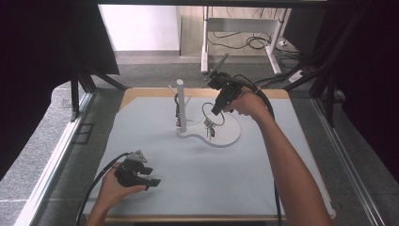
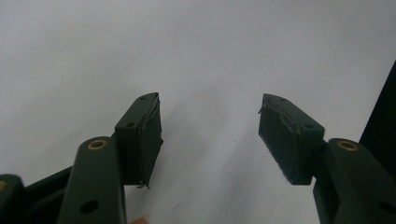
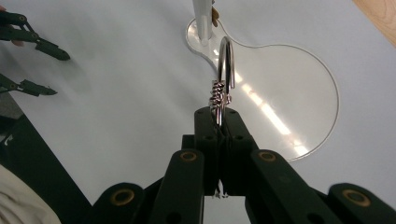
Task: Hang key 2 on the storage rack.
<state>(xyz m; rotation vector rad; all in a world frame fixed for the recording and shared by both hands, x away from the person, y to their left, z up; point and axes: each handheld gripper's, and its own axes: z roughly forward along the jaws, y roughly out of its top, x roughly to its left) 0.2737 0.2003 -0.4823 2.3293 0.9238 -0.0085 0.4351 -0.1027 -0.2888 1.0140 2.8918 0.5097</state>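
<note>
The right gripper [image 3: 219, 122] is clamped on a shiny metal ring [image 3: 224, 70], held above the white stand [image 1: 221, 134]. It should go slowly to a peg. The left gripper [image 1: 149, 178] rests apart, holding nothing.

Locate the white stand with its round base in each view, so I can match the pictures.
High view: the white stand rises at table centre, its round base spreading right.
Left gripper view: bare table surface between open fingers.
Right gripper view: post at top centre, base right of the ring held in the right gripper.
Shared landmark: the stand's post.
</note>
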